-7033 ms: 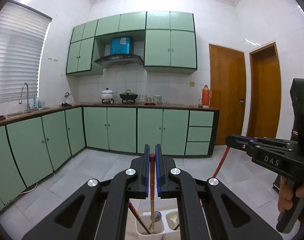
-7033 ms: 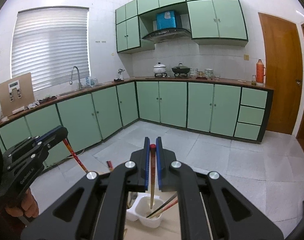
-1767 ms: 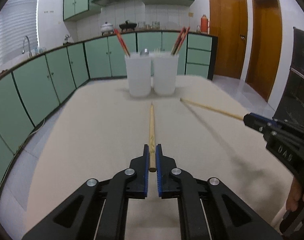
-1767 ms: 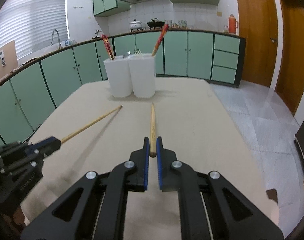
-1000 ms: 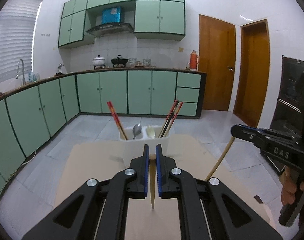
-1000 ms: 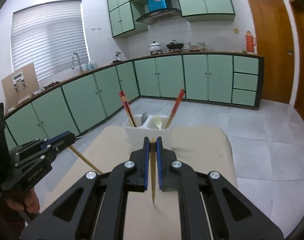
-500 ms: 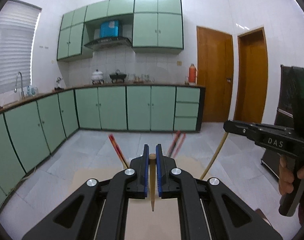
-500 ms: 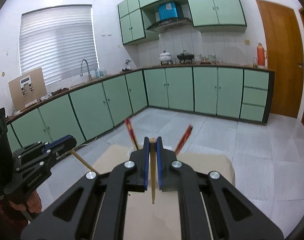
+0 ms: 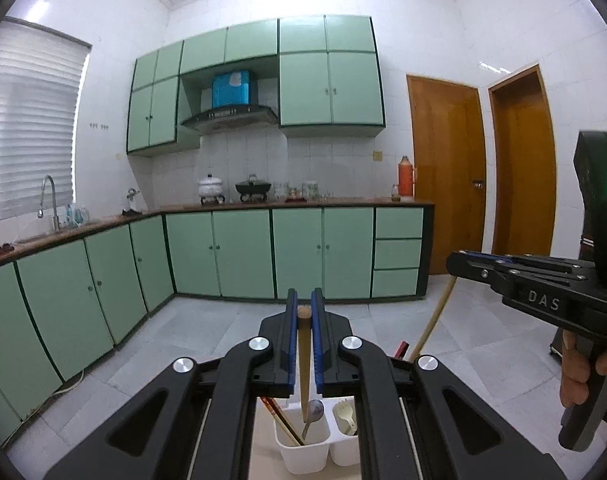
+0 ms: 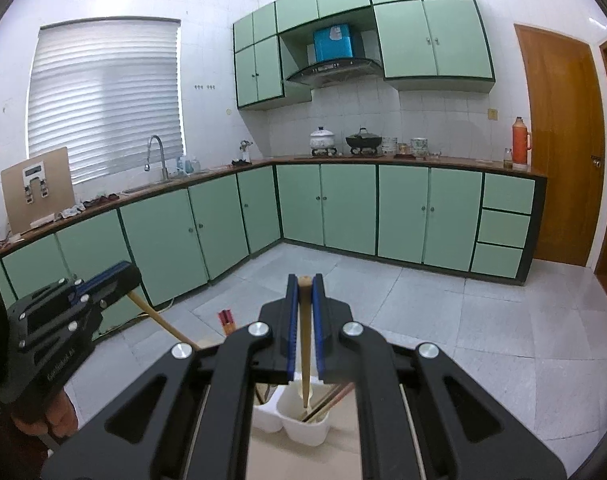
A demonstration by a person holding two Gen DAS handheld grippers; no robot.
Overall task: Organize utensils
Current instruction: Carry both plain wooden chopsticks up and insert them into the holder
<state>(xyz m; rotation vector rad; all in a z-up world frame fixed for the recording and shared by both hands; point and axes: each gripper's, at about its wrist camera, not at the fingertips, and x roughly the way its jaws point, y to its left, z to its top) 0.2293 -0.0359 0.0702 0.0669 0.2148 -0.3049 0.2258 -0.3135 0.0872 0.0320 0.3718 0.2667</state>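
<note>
My left gripper is shut on a plain wooden chopstick that hangs tip down over the left cup of a white two-cup holder; that cup holds a metal spoon and red chopsticks. The right cup holds a pale fork. My right gripper is shut on a second wooden chopstick, tip down over the right cup, which holds red chopsticks. Each gripper also shows in the other's view, right gripper and left gripper.
The holder stands at the far end of a beige table. Beyond it are a tiled floor, green kitchen cabinets and wooden doors.
Both grippers lifted the wooden chopsticks off the table, tipped them upright and carried them forward. They now hang over the holder's cups.
</note>
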